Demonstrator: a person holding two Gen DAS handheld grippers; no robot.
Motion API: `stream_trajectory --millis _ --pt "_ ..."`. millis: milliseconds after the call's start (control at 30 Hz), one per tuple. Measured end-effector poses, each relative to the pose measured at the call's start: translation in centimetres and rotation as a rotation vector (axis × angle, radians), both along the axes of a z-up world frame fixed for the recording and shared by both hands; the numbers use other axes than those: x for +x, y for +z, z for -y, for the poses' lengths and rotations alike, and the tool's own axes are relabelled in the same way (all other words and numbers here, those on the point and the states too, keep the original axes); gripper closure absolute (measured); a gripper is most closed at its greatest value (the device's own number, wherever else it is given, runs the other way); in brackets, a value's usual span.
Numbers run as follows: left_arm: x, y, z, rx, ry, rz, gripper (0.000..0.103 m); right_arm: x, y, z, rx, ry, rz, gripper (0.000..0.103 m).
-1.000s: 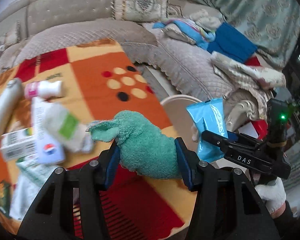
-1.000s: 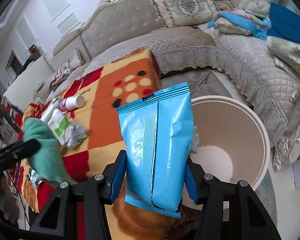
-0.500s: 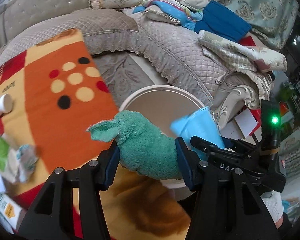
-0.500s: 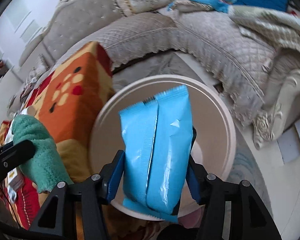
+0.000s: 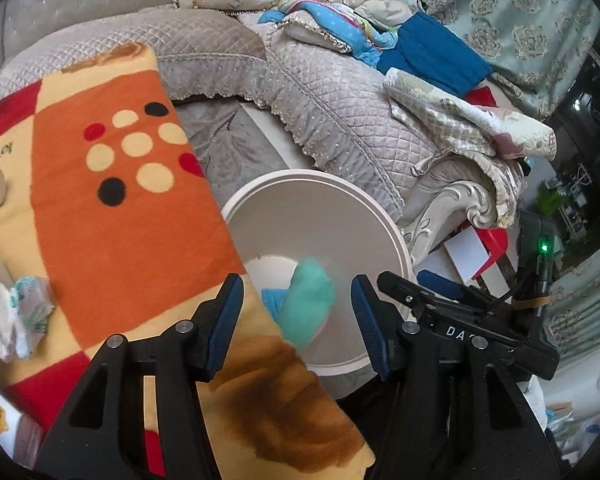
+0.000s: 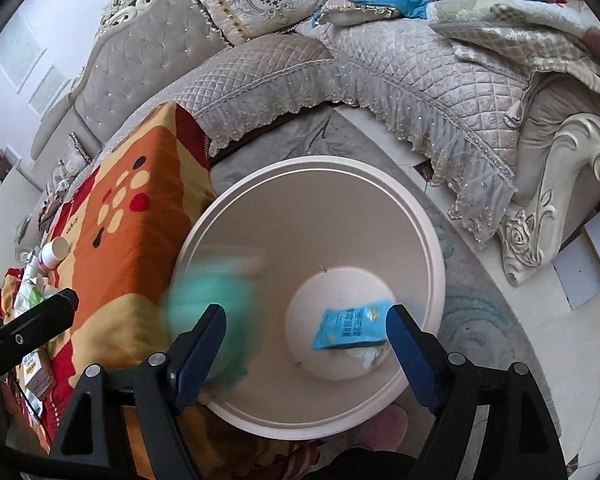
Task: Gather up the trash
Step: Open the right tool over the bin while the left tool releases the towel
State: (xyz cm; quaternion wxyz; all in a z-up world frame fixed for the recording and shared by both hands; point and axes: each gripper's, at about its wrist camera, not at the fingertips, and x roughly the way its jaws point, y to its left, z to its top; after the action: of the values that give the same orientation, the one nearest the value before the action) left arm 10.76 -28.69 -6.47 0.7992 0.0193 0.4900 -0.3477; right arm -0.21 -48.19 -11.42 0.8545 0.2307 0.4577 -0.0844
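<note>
Left wrist view: left gripper (image 5: 297, 304) jaws apart, nothing clamped. Fuzzy green cloth (image 5: 306, 306) blurred, falling free between them, over round beige plastic bin (image 5: 392, 232). Risk: cloth clips near rim, flops onto orange patterned blanket (image 5: 120, 216).

Right wrist view: right gripper (image 6: 306, 344) jaws opening, nothing between them. Shiny blue snack packet (image 6: 350, 328) lying flat on bin floor. Risk: more litter left on blanket; both grippers crowd bin, could knock together.

Quilted grey sofa (image 6: 380, 80), ornate cushion (image 6: 260, 0), patterned green curtain (image 5: 520, 20), pale floor (image 6: 540, 340)
</note>
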Motion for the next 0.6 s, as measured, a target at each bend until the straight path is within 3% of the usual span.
stream_trajectory --millis 200,467,600 --pt "-0.6 0.8 -1.7 0.002 0.03 0.037 0.048 -0.1 1.1 -0.2 -0.009 0.007 0.026 0.023" --pt "-2.0 1.7 -3.9 0.096 0.091 0.204 0.048 0.5 1.9 -0.9 -0.035 0.036 0.051 0.023" --pt "-1.7 1.7 -5.4 0.087 0.119 0.219 0.048 1.3 2.6 -1.5 -0.071 0.062 0.067 0.023"
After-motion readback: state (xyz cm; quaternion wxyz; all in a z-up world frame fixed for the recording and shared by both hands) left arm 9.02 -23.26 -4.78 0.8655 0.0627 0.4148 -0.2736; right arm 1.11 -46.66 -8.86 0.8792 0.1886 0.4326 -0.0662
